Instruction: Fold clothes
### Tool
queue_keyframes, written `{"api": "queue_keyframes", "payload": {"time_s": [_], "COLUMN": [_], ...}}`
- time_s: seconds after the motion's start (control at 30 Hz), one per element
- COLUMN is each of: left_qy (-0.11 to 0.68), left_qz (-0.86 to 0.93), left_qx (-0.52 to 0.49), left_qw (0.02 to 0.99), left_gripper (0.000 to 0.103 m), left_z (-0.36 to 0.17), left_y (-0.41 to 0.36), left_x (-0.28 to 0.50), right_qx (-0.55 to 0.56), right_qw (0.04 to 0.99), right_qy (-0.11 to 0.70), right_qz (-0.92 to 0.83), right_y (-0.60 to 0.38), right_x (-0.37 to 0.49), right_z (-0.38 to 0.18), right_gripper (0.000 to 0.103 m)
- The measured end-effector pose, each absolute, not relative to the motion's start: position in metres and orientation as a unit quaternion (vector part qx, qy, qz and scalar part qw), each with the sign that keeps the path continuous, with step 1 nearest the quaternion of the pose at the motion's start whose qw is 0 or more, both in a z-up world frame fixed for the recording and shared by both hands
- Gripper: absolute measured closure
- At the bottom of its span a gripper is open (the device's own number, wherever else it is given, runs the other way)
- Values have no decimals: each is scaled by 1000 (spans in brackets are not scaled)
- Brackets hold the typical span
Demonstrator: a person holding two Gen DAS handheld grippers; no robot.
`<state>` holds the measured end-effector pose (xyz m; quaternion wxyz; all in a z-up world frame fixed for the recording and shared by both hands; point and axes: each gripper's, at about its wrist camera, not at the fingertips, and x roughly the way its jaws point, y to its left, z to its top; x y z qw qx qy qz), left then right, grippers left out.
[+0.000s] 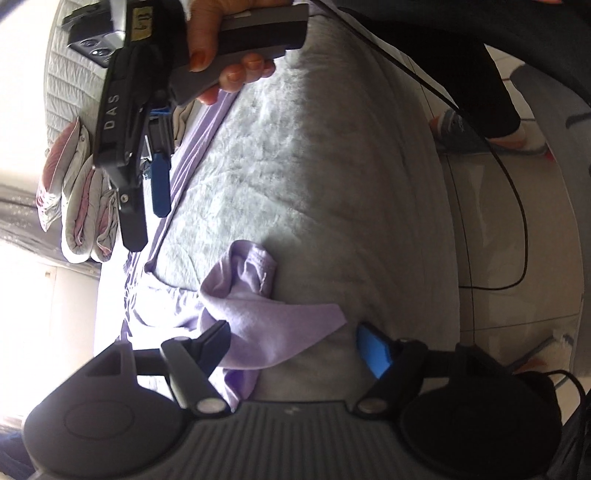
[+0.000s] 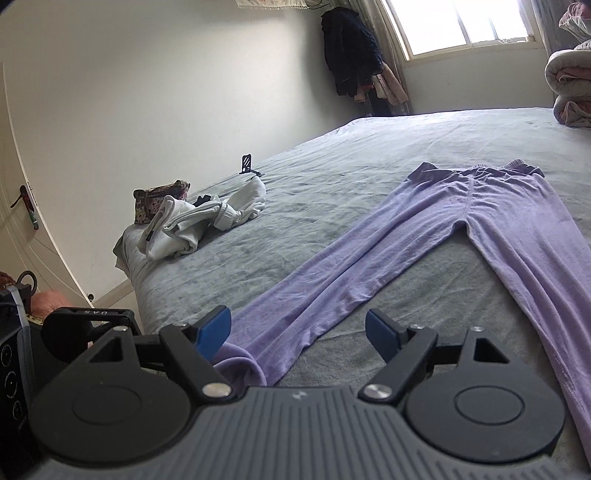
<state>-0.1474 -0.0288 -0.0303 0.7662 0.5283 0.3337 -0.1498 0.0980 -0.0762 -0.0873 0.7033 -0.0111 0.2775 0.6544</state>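
Right wrist view only: white clothes (image 2: pixel 207 225) beyond purple leggings (image 2: pixel 443 229).

This is a bedroom in a home. A wide bed covered with a grey, slightly rumpled sheet (image 2: pixel 332 173) fills the room, with pale lilac soft trousers (image 2: pixel 480 206) spread flat on it and a crumpled white garment (image 2: pixel 199 221) near its far corner. Rolled grey-and-pink quilts (image 2: pixel 570 88) sit by a bright window (image 2: pixel 465 26), dark coats hang in the corner (image 2: pixel 351 55), and a cream door with a lever handle (image 2: pixel 22 199) stands at the left
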Motion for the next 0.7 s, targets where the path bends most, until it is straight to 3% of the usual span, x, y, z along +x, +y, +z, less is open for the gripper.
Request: {"api": "queue_keyframes", "payload": {"time_s": [0.23, 0.7], "left_qy": [338, 348], "left_qz": [-156, -159], "left_qx": [500, 460], "left_qw": [782, 802], "left_gripper": [31, 53], "left_z": [-17, -5], "left_y": [-18, -5], "left_x": [-138, -132], "right_qx": [-11, -2], "right_qw": [699, 698], "right_qy": [283, 285], "right_qz": [657, 657], "right_y": [-75, -77], "right_x": [98, 99], "right_z": [-88, -87], "right_gripper": [20, 13]}}
